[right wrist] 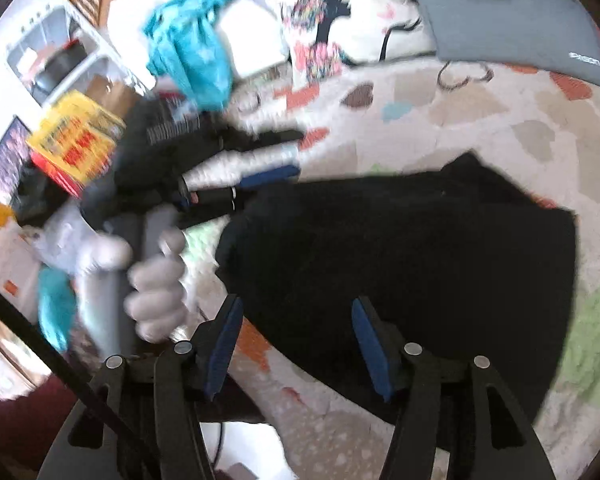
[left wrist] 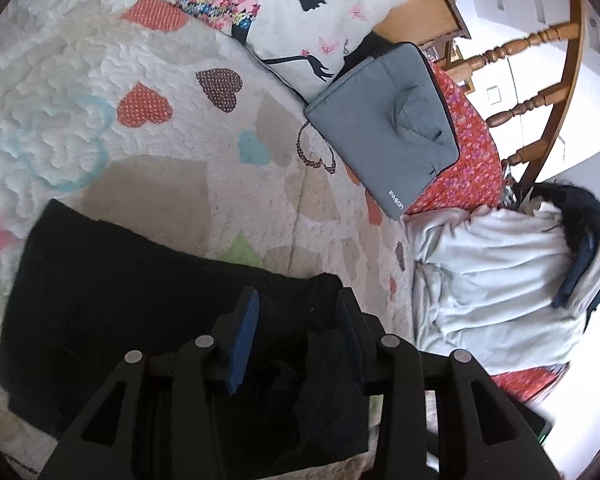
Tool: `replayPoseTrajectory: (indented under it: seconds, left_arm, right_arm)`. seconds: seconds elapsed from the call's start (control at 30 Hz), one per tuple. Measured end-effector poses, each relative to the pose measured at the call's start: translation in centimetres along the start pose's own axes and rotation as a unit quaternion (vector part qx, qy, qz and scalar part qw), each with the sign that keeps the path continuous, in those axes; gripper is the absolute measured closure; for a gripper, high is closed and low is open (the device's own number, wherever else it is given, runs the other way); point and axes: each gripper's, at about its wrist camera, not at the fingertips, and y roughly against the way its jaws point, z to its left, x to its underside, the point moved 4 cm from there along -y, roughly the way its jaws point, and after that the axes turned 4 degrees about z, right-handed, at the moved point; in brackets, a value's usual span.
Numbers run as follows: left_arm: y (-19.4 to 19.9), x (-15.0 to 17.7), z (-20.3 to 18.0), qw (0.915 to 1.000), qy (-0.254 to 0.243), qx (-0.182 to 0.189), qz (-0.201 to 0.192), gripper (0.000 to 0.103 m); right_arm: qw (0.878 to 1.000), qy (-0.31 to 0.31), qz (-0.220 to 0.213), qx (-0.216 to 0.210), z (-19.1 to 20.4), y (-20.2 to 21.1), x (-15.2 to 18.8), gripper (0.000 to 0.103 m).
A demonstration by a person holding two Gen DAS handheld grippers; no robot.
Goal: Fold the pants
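Pants: black pants [left wrist: 112, 312] lie in a folded heap on the heart-patterned quilt [left wrist: 100, 80] of the bed, and here in the right wrist view [right wrist: 400, 248] they spread wide across the middle.
Left claw: left claw [left wrist: 296, 332] hangs right over the near edge of the pants, dark cloth showing between its blue pads [left wrist: 244, 340]; jaws parted, though whether cloth is pinched I cannot tell.
Right claw: right claw [right wrist: 300, 344] is spread wide, released, its pads just above the near hem of the pants, nothing between them but cloth and quilt below.
Left hand: gloved hand [right wrist: 156, 280] grips the other tool's handle, left of the pants, blurred.
Around: grey laptop sleeve [left wrist: 384, 128] and printed pillow [left wrist: 300, 12] lie well beyond the pants; pale garment [left wrist: 492, 280] sits to the right.
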Motion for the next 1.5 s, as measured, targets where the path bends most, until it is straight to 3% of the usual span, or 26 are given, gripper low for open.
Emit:
replayPoseTrajectory:
  seconds: [0.17,0.33,0.43,0.53,0.67,0.77,0.8,0.83,0.87,0.9,0.97,1.1,1.27,1.33,1.4,1.5]
  left_arm:
    - [-1.2,2.1,-2.1,0.9976,-0.061,-0.025,0.022,0.064]
    - [-3.9,5.0,-4.5,0.9916,-0.113,-0.027,0.057,0.065]
    - [-6.1,6.9,-4.5,0.985,-0.126,-0.069,0.095,0.065]
    - [-8.3,8.8,-3.2,0.9765,-0.126,-0.121,0.126,0.065]
    - [-8.4,9.5,-3.3,0.9733,-0.147,-0.136,0.113,0.065]
    - [-8.2,9.5,-2.9,0.9753,-0.143,-0.128,0.11,0.065]
    - [-8.1,9.4,-2.7,0.9754,-0.144,-0.125,0.111,0.065]
    - [-8.1,9.4,-2.6,0.9757,-0.145,-0.122,0.111,0.065]
    - [-7.9,9.4,-2.5,0.9759,-0.145,-0.119,0.112,0.065]
    - [-7.9,9.5,-2.5,0.9761,-0.145,-0.117,0.112,0.065]
    - [-7.7,9.7,-2.4,0.9764,-0.146,-0.115,0.111,0.065]
    - [-7.3,9.8,-2.1,0.9763,-0.147,-0.114,0.11,0.065]
    - [-7.7,9.4,-2.0,0.9779,-0.141,-0.111,0.108,0.065]
    - [-7.8,9.4,-2.1,0.9778,-0.143,-0.112,0.105,0.065]
    - [-7.7,9.6,-2.1,0.9768,-0.146,-0.107,0.114,0.065]
    - [-7.7,9.7,-2.3,0.9758,-0.151,-0.11,0.114,0.065]
  right_arm:
    - [0.994,-0.08,-0.041,0.054,-5.3,3.8,-2.0,0.041]
    - [0.98,-0.195,-0.042,-0.007,-9.8,2.5,-2.2,0.041]
    - [0.969,-0.239,-0.04,-0.036,-11.5,1.0,-2.8,0.041]
    - [0.963,-0.258,-0.033,-0.068,-12.2,-1.0,-4.7,0.041]
    - [0.963,-0.26,-0.012,-0.07,-12.7,-4.2,-7.7,0.041]
    - [0.963,-0.266,0.026,-0.034,-13.9,-7.0,-9.0,0.041]
    - [0.963,-0.266,0.036,-0.005,-14.5,-7.7,-9.4,0.045]
    - [0.965,-0.259,0.037,0.013,-15.1,-8.2,-10.0,0.057]
    - [0.968,-0.242,0.036,0.049,-15.4,-8.2,-10.7,0.061]
    - [0.97,-0.206,0.033,0.128,-15.6,-7.8,-11.9,0.063]
    - [0.968,-0.166,0.03,0.187,-15.4,-7.1,-12.9,0.061]
    - [0.98,-0.122,0.053,0.145,-13.3,-6.2,-13.0,0.061]
    - [0.975,-0.056,0.128,0.175,-11.6,-9.4,-11.3,0.056]
    - [0.972,-0.035,0.132,0.19,-11.5,-10.1,-11.3,0.089]
    - [0.972,-0.04,0.124,0.196,-11.5,-10.3,-12.0,0.098]
    - [0.966,-0.043,0.119,0.224,-12.3,-10.4,-13.1,0.101]
